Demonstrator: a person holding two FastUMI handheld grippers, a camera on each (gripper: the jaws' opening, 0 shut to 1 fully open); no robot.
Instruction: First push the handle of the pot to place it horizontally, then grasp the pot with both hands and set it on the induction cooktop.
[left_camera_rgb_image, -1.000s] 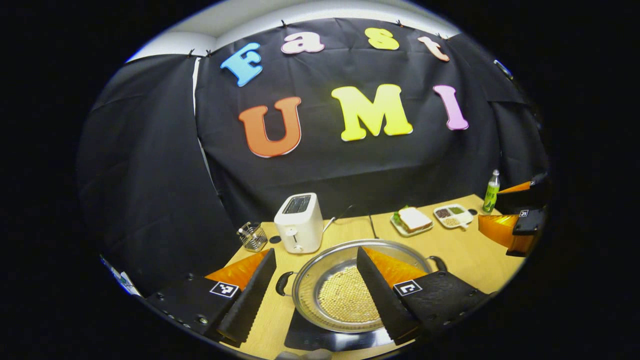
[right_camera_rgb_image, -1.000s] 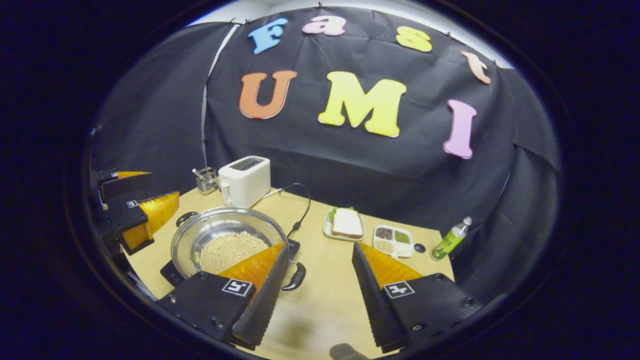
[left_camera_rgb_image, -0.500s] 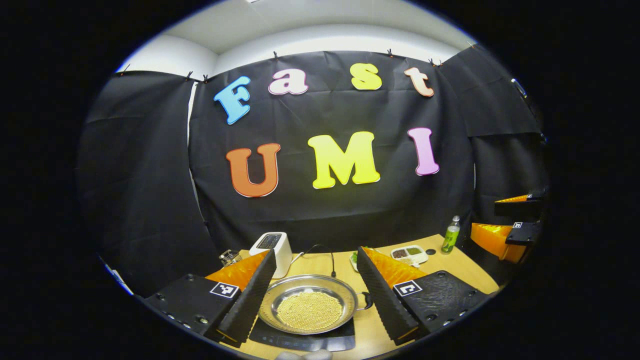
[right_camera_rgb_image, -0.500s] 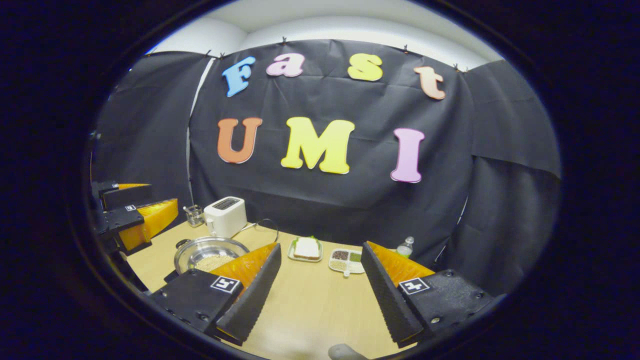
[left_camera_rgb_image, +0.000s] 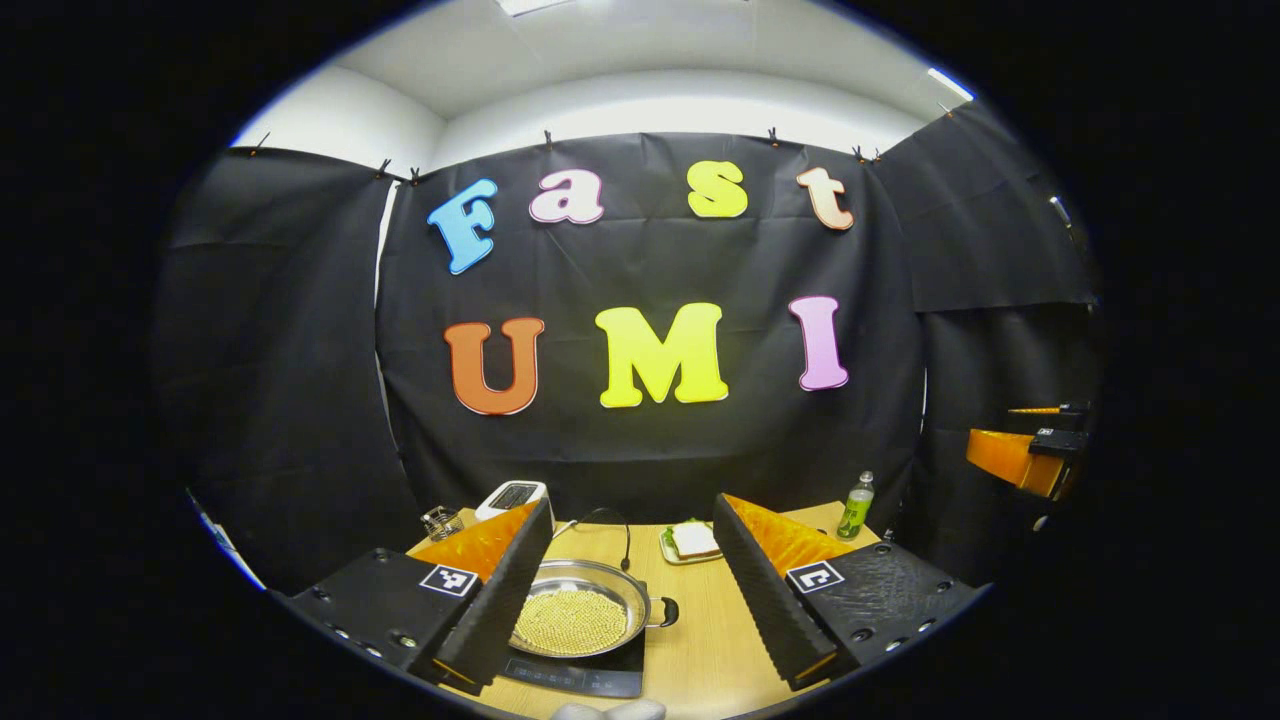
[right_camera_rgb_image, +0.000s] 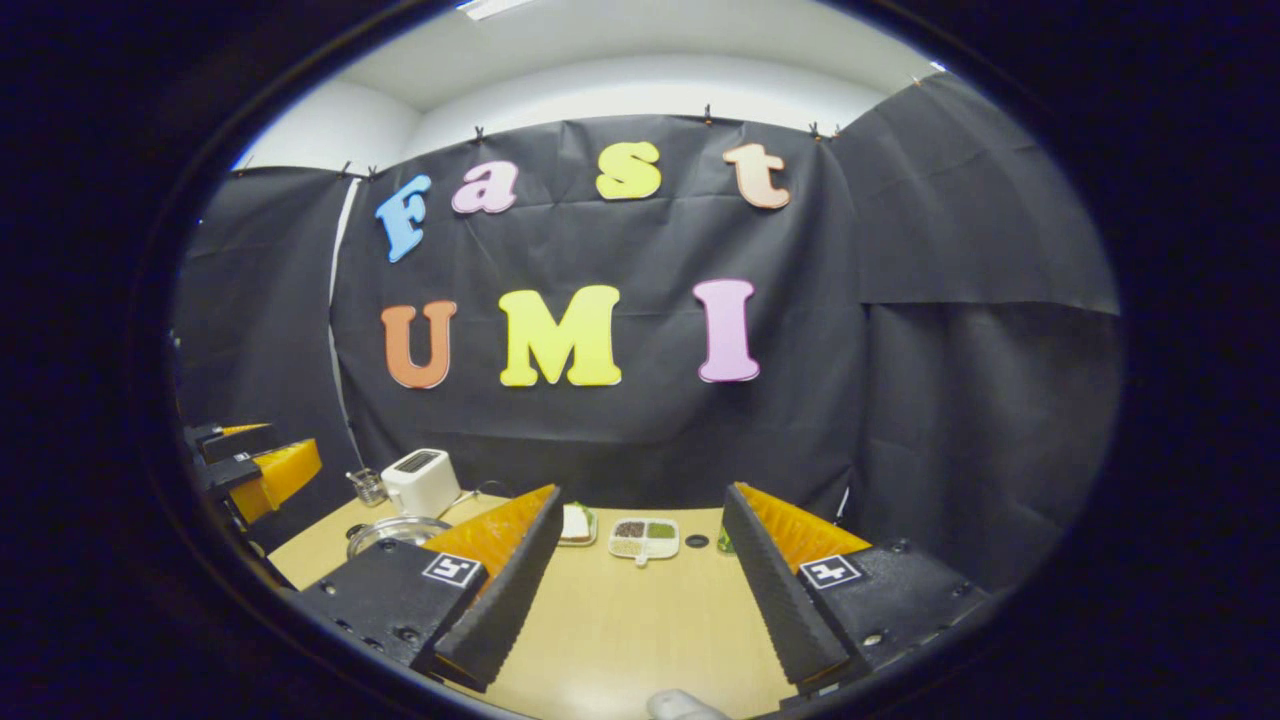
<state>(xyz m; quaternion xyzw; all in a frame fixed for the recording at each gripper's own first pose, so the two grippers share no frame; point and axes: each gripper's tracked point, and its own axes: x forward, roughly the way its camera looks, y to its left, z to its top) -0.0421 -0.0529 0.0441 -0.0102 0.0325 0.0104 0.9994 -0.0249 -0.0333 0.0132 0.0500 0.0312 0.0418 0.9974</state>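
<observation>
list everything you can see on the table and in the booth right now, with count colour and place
pot: 1, silver, filled with pale beans, on the cooktop
induction cooktop: 1, black, near table edge
toaster: 1, white, back left
wire holder: 1, metal, left of toaster
sandwich plate: 1, white bread, mid table
divided dish: 1, white, right of sandwich
bottle: 1, green, back right
table: 1, light wood
left gripper: 1, open, above table
right gripper: 1, open, above table
</observation>
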